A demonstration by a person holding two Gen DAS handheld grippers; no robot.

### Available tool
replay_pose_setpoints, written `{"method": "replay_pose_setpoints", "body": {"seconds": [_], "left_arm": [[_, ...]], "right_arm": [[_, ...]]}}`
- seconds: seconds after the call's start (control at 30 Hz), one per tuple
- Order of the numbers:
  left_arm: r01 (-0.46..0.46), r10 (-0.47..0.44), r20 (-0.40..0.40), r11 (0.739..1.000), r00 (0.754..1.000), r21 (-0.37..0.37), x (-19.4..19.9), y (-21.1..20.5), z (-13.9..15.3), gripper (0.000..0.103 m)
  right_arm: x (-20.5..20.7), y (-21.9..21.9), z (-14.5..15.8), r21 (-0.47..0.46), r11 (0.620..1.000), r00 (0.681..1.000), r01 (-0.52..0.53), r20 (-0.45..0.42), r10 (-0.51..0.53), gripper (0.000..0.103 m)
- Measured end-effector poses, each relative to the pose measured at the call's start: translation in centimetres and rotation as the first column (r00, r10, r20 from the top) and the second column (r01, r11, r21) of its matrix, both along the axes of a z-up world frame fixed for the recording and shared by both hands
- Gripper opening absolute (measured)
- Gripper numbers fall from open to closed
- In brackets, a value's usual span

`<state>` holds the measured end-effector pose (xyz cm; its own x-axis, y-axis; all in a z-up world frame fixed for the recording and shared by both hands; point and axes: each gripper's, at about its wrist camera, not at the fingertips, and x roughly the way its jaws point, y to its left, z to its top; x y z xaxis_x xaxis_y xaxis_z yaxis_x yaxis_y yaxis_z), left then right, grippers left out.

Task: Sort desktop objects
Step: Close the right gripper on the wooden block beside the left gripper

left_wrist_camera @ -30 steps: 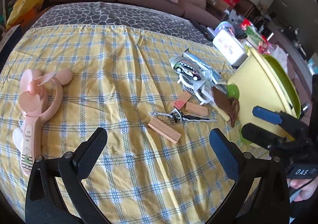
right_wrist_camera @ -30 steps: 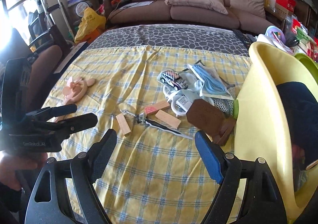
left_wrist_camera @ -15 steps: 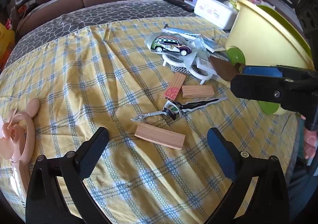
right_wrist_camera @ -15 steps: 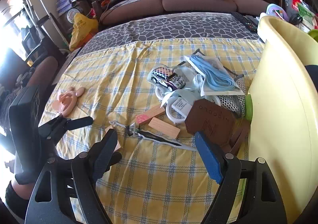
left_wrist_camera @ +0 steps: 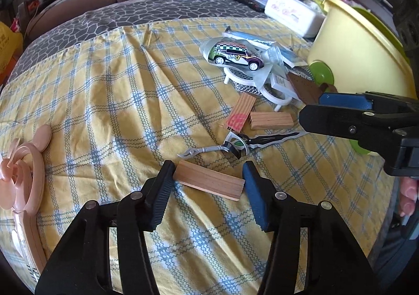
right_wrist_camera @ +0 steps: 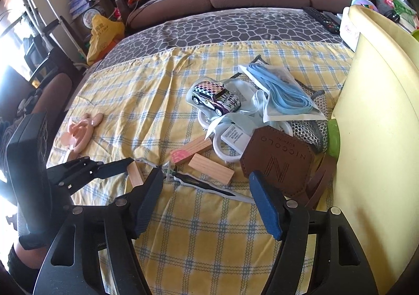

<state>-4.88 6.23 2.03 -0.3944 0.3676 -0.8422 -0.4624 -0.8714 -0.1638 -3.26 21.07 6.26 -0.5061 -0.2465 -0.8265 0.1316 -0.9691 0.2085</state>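
The left gripper [left_wrist_camera: 208,182] is closing round a wood block [left_wrist_camera: 209,182] lying flat on the checked cloth [left_wrist_camera: 110,101]; its pads touch both block ends. The right gripper [right_wrist_camera: 205,196] is closing too, pads clear of the dagger toy [right_wrist_camera: 207,186] between them. Just beyond lie two more blocks [left_wrist_camera: 271,120], touching. Farther back, a toy car [left_wrist_camera: 235,57] tops a pile beside the yellow bowl [left_wrist_camera: 361,41].
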Motion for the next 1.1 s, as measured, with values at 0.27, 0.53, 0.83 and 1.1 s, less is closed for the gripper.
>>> {"method": "replay_pose_setpoints", "body": {"seconds": [0.27,0.53,0.83,1.1], "left_arm": [[-0.063,0.069,-0.049,0.992,0.996,0.109,0.4,-2.0,3.6,0.05],[-0.122,0.136,-0.058,0.972,0.989,0.199,-0.3,-4.6,5.6,0.05],[-0.142,0.156,-0.045,0.964,0.987,0.227,-0.4,-6.6,5.8,0.05],[-0.145,0.16,-0.038,0.957,0.986,0.251,-0.2,-7.0,5.9,0.05]], "right_arm": [[-0.2,-0.2,-0.1,0.009,1.0,1.0,-0.015,0.005,0.015,0.057],[-0.9,1.6,0.4,-0.143,0.989,1.0,0.025,0.008,-0.024,0.034],[-2.1,-1.3,-1.2,-0.048,0.999,0.999,-0.009,0.042,0.011,0.034],[-2.6,-2.5,-3.4,0.147,0.989,0.998,-0.028,0.051,0.021,0.033]]}}
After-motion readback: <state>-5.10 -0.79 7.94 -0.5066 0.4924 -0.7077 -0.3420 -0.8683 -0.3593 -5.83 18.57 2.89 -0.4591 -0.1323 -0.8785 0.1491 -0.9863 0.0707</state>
